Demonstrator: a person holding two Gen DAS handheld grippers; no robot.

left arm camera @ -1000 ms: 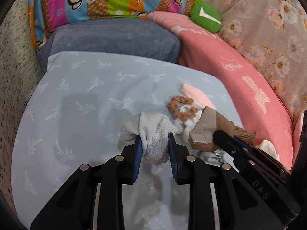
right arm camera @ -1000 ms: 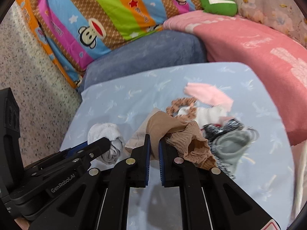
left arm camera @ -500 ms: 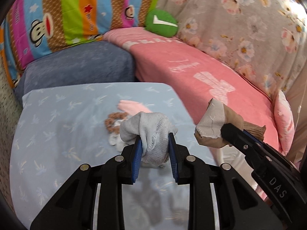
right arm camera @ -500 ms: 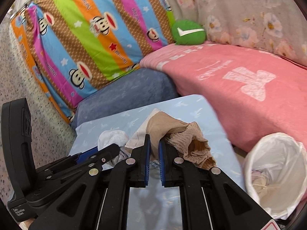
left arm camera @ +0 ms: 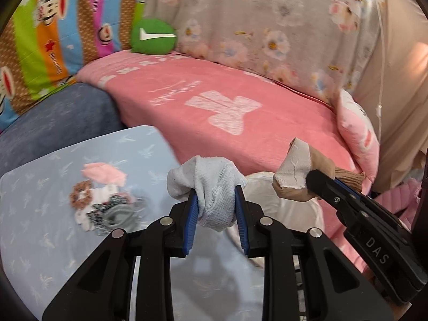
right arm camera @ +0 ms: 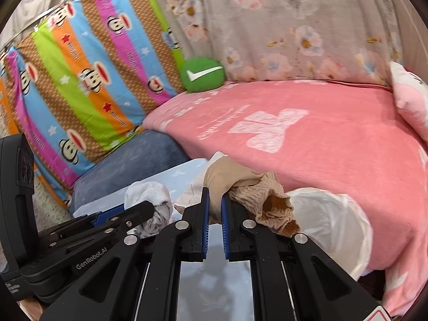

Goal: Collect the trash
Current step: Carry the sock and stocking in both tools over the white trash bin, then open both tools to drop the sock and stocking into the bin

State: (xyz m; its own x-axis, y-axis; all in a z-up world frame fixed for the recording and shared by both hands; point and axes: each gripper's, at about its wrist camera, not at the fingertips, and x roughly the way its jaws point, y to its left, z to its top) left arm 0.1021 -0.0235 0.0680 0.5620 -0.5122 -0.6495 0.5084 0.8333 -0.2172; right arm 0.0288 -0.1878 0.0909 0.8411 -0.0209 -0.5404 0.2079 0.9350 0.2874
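The left gripper [left arm camera: 216,208] clamps a balled white knit sock [left arm camera: 211,187]; the right gripper [right arm camera: 213,208] pinches a crumpled tan stocking [right arm camera: 240,184]. Both hang past the pale blue table's [left arm camera: 53,240] right edge, over a white-lined bin [right arm camera: 334,230] beside the pink blanket [right arm camera: 307,139].

bedroom, pink blanket [right arm camera: 307,144], cartoon pillow [right arm camera: 88,85]

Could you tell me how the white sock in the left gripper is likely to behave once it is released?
The white sock bulges and droops around the left gripper, so it is probably soft, floppy and light. It should drop limply, not roll.
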